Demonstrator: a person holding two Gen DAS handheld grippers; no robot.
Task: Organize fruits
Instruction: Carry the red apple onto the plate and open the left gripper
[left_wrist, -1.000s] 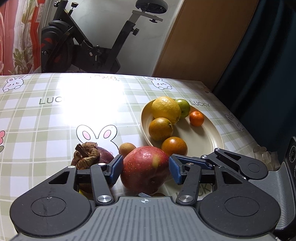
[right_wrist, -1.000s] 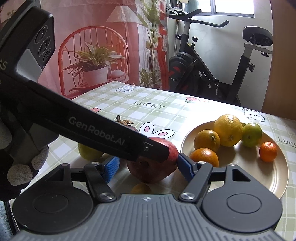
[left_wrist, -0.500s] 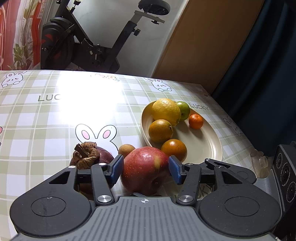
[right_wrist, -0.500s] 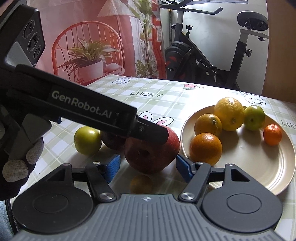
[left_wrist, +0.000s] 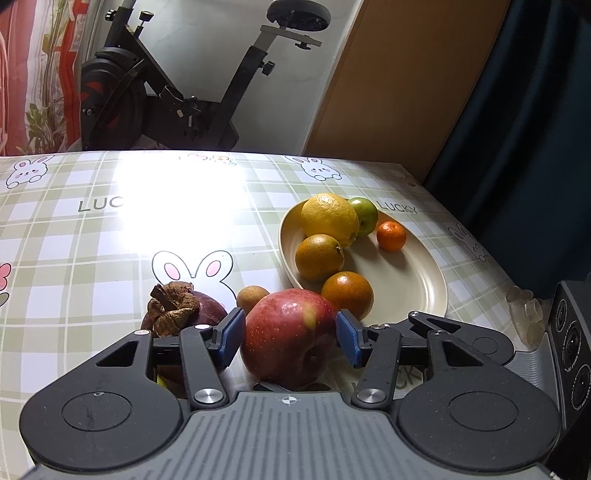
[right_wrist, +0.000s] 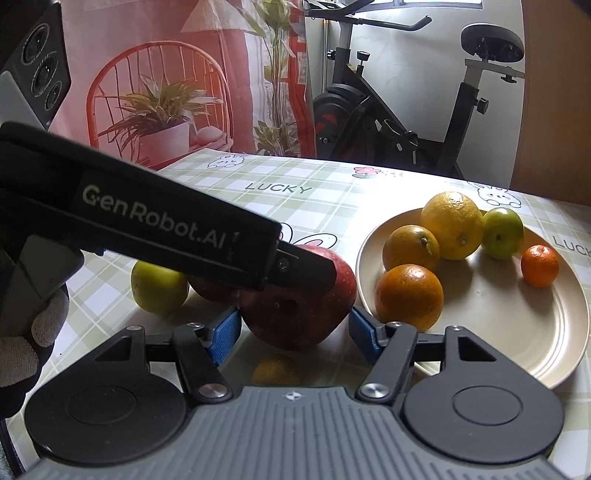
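A red apple (left_wrist: 290, 334) sits between the blue pads of my left gripper (left_wrist: 290, 339), which is shut on it and holds it just above the table. In the right wrist view the same apple (right_wrist: 306, 317) lies between the wide-open fingers of my right gripper (right_wrist: 294, 334), whose pads do not touch it; the left gripper's body crosses over the apple there. A cream plate (left_wrist: 413, 291) to the right holds a lemon (left_wrist: 329, 218), two oranges, a green fruit and a small mandarin (left_wrist: 390, 236).
A dark mangosteen (left_wrist: 181, 314) and a small brown fruit (left_wrist: 252, 297) lie left of the apple. A green fruit (right_wrist: 159, 286) and a small yellow fruit (right_wrist: 275, 369) rest on the checked tablecloth. An exercise bike stands behind the table.
My left gripper has closed its pads onto the apple and raised it slightly. My right gripper has moved closer to the apple, staying open.
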